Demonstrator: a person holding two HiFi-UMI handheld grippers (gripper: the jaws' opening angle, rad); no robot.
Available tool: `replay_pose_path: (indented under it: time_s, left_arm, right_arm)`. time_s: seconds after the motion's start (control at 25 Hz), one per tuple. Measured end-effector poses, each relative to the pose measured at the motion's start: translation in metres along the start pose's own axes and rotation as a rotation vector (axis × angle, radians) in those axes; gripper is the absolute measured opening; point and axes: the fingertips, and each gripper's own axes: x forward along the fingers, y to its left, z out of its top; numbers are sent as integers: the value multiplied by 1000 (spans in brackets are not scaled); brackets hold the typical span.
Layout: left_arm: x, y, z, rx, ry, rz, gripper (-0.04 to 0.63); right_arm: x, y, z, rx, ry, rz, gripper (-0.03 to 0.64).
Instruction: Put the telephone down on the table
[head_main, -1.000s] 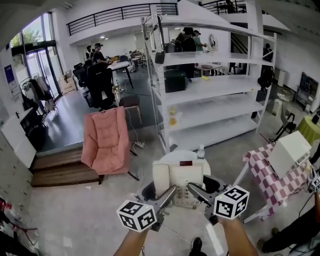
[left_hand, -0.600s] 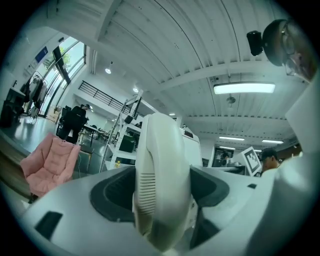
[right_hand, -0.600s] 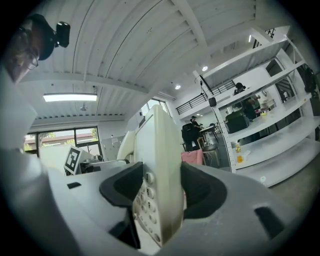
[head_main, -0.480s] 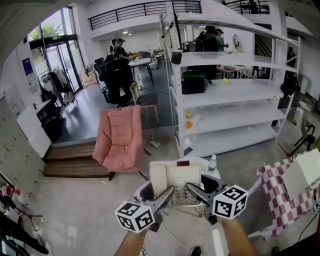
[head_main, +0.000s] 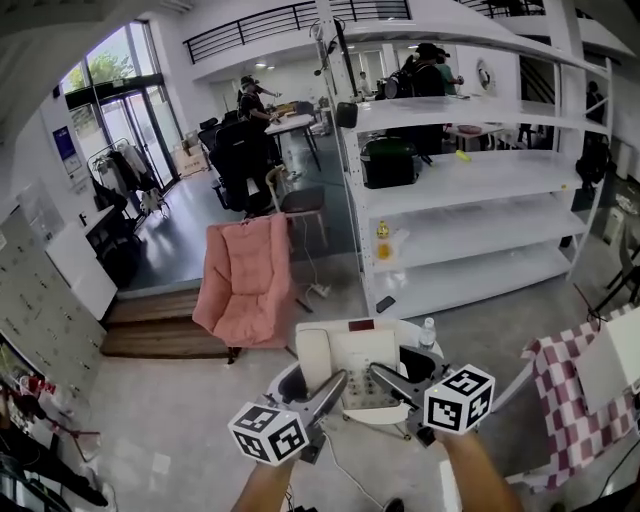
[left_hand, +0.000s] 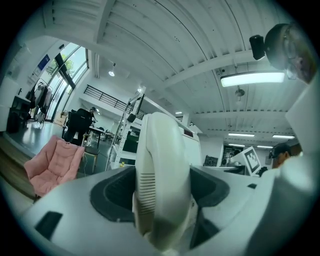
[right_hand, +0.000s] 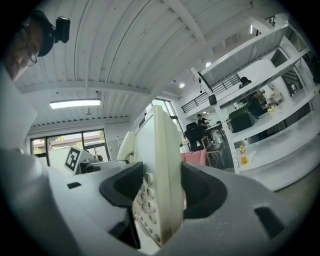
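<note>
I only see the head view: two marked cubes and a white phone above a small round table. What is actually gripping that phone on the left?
Observer: In the left gripper view, the left tongs are shut on the handset of the telephone.
Visitor: And on the right?
Observer: The right tongs clamp the keypad edge; the round buttons show between the jaws.
Visitor: Anything overhead?
Observer: A lit strip light on the ceiling.

The pink chair (head_main: 250, 282) has shifted right in the head view, nearer the telephone (head_main: 352, 362).
</note>
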Motion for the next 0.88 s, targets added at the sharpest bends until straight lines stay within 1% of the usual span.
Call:
replay_pose_path:
  time_s: [0.2, 0.4, 0.68, 0.88]
  left_arm:
    - [22, 3, 2, 5, 5, -10, 321]
    - [45, 15, -1, -4, 11, -36, 321]
    - [84, 44, -9, -6, 28, -92, 321]
    - [107, 73, -19, -24, 62, -98, 321]
  right_arm:
    - [3, -21, 5, 12, -3, -8, 225]
    - [12, -42, 7, 15, -1, -39, 225]
    - [34, -79, 1, 34, -17, -102, 225]
    - [60, -105, -10, 81, 3, -117, 225]
